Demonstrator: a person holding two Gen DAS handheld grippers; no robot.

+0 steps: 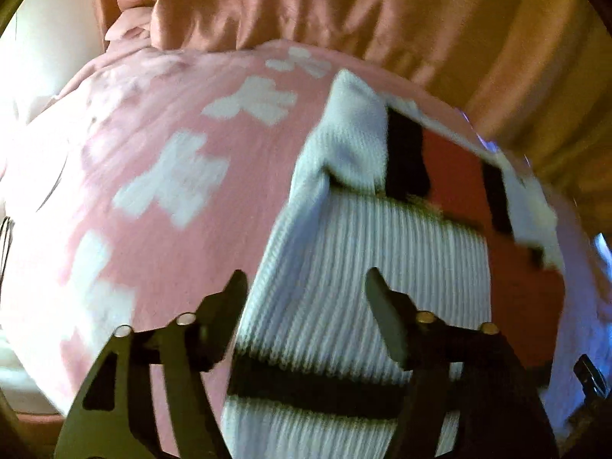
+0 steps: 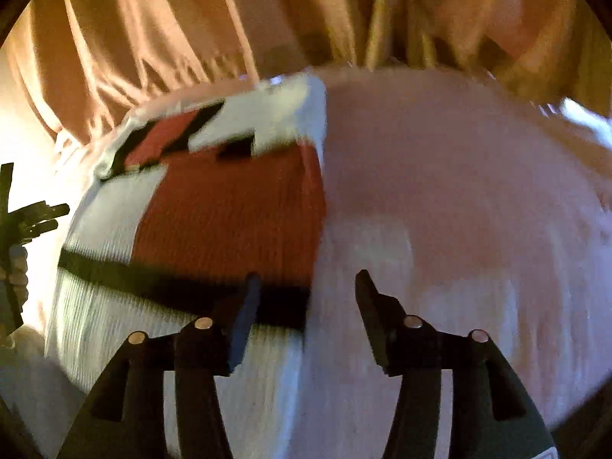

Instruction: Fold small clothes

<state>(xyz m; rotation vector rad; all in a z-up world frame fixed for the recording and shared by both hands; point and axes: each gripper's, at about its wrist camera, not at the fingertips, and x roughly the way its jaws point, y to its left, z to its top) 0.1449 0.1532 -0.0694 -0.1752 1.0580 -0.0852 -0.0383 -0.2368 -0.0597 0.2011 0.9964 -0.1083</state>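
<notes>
We hold the left gripper [image 1: 306,287] and the right gripper [image 2: 304,287] low over the knit garment [image 1: 367,267], jaws of both apart and clamped on nothing; we judge this the reach for the near hem, so the next move calls for closing on its two near corners. The garment is ribbed white with black stripes and a red panel, probably already partly folded (frames blurred), lying on the pink blanket [image 1: 160,176] before the orange curtain [image 1: 344,4].
</notes>
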